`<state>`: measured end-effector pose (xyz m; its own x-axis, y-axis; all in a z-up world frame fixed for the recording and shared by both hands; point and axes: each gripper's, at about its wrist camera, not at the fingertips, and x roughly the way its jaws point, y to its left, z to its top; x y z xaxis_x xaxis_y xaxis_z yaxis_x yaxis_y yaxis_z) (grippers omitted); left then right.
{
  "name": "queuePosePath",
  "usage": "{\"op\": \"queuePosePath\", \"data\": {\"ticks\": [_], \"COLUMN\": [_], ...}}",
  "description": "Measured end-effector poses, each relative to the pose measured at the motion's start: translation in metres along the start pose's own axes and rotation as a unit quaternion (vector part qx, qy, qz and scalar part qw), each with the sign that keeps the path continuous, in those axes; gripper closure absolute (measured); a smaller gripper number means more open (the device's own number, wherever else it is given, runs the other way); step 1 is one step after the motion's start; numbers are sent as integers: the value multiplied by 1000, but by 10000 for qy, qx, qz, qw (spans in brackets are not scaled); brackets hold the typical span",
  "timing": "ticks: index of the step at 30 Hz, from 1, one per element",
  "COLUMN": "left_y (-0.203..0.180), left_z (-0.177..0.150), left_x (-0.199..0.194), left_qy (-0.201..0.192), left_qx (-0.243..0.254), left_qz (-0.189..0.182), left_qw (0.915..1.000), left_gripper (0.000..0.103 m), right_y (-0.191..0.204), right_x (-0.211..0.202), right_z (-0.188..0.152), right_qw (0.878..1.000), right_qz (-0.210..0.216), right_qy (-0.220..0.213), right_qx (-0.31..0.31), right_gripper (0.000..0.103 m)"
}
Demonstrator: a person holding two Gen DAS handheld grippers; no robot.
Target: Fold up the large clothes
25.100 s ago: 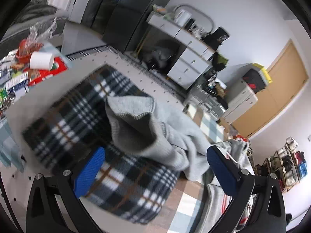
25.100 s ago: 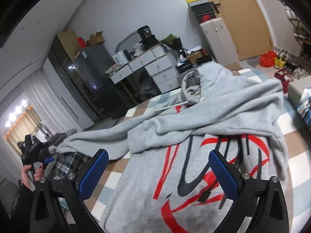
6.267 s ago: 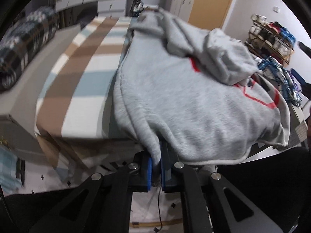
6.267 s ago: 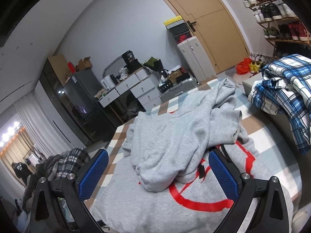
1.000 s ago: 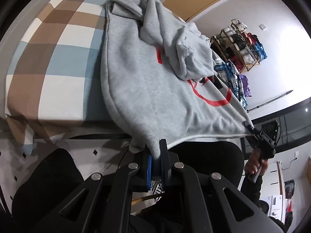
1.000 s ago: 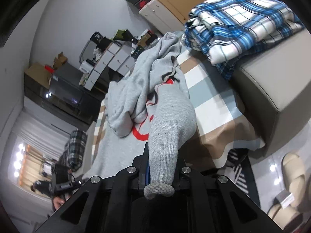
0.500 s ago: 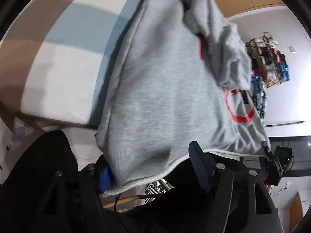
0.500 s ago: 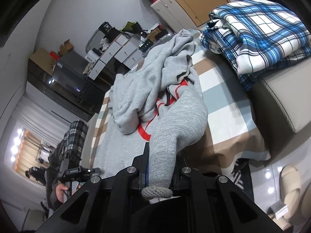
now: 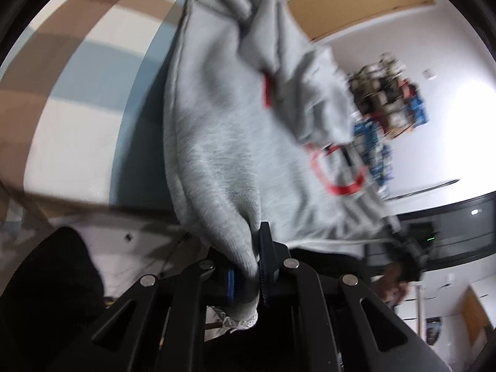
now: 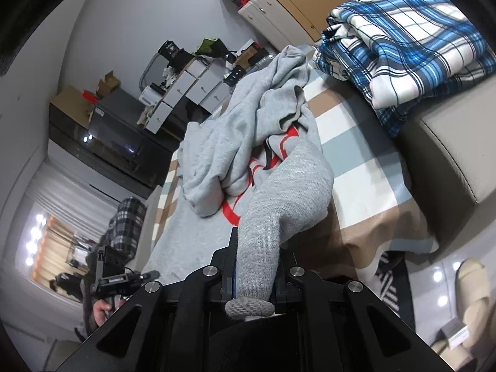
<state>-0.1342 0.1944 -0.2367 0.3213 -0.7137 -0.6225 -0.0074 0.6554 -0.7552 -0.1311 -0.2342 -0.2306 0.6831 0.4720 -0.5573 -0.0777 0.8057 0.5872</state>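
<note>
A grey hoodie (image 9: pixel 235 142) with a red print lies across the checked bed cover (image 9: pixel 77 142), its sleeves bunched on top. The left gripper (image 9: pixel 248 266) is at the bed's near edge; its jaws are closing, and a fold of the hoodie's bottom hem is pinched between the pads. In the right wrist view the right gripper (image 10: pixel 252 276) is shut on the other bottom corner of the hoodie (image 10: pixel 217 142), the ribbed hem poking out below the pads. Each hand-held gripper shows small in the other's view: right gripper (image 9: pixel 409 254), left gripper (image 10: pixel 117 279).
A folded blue plaid cloth (image 10: pixel 403 37) rests on a grey ottoman (image 10: pixel 449 155) right of the bed. A slipper (image 10: pixel 471 282) lies on the floor. A dark plaid cloth (image 10: pixel 127 217) sits at the left. White drawers (image 10: pixel 192 86) stand at the back, a shoe rack (image 9: pixel 387 93) by the wall.
The left gripper let go of the hem, opened wide, then closed on the hem again. The right gripper kept its hold and barely moved.
</note>
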Motion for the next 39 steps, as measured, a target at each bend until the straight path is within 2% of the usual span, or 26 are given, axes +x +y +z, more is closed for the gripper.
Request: {"op": "queuePosePath", "data": {"ticks": [3, 7, 9, 17, 21, 26, 29, 32, 35, 37, 39], "left_y": [-8, -28, -39, -73, -82, -74, -55, -37, -14, 5, 18], "left_z": [19, 61, 85, 164, 214, 268, 304, 331, 350, 358, 357], "left_x": [-21, -45, -50, -42, -42, -22, 0, 13, 33, 52, 68], "left_qy": [-250, -780, -877, -995, -1074, -1143, -1093, -1185, -1168, -1083, -955], "left_qx": [-96, -55, -46, 36, 152, 49, -255, -474, -731, -927, -1005], "left_qz": [-579, -916, -1087, -1220, -1136, -990, -890, -665, -478, -304, -153], "left_qw": [9980, 9927, 9902, 9875, 9876, 9885, 9897, 9896, 9893, 9893, 9902], "left_gripper": [97, 99, 99, 99, 99, 100, 100, 100, 100, 100, 100], "right_y": [-1, 12, 24, 60, 62, 63, 54, 38, 11, -17, -38], "right_x": [-8, -11, -9, 31, 60, 107, 145, 182, 221, 252, 272], "right_z": [14, 44, 66, 170, 225, 295, 337, 370, 388, 389, 385], "right_qw": [9993, 9983, 9982, 9988, 9982, 9971, 9945, 9899, 9811, 9710, 9646], "right_qz": [263, 426, 435, 260, 110, -231, -520, -1033, -1590, -1980, -2155], "right_qy": [-168, -305, -354, -218, -156, -220, -189, -162, -67, 187, 365], "right_qx": [183, 255, 191, 357, 569, 698, 885, 958, 1102, 1328, 1474], "right_gripper": [90, 91, 91, 91, 91, 91, 91, 91, 91, 91, 91]}}
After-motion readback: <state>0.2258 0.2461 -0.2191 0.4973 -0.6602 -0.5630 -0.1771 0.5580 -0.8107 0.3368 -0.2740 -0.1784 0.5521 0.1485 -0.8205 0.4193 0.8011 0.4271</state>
